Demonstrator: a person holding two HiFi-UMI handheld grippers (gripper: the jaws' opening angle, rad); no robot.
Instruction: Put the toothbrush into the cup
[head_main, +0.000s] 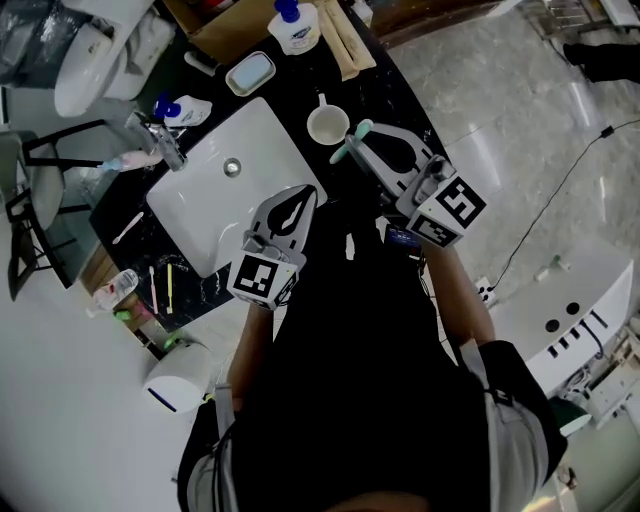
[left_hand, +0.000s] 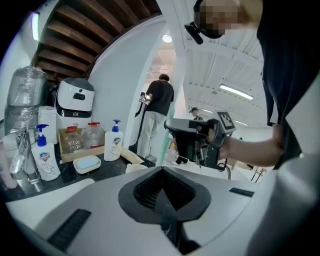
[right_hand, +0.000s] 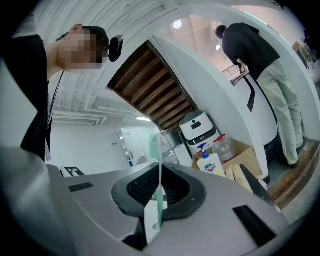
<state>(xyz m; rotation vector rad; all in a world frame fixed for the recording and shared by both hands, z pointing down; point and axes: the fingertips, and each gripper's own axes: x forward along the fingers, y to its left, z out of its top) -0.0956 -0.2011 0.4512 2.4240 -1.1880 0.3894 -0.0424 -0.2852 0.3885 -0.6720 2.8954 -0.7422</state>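
In the head view a white cup (head_main: 327, 125) stands on the black counter just right of the sink's far corner. A teal toothbrush (head_main: 342, 152) is clamped in my right gripper (head_main: 362, 136), which is shut on it and hovers just right of the cup. The right gripper view shows the brush (right_hand: 159, 180) standing upright between the jaws, bristles on top. My left gripper (head_main: 308, 194) is shut and holds nothing; it hangs over the sink's near right corner. From the left gripper view (left_hand: 162, 170) I see the cup (left_hand: 135, 167) ahead and the right gripper (left_hand: 195, 140) beyond it.
A white sink (head_main: 262, 128) with a faucet (head_main: 162, 140) fills the counter's middle. Behind it are a soap dish (head_main: 250, 72), a pump bottle (head_main: 295, 26) and a cardboard box (head_main: 215, 30). The counter's right edge drops to a tiled floor (head_main: 520, 110). A person (left_hand: 159, 112) stands in the background.
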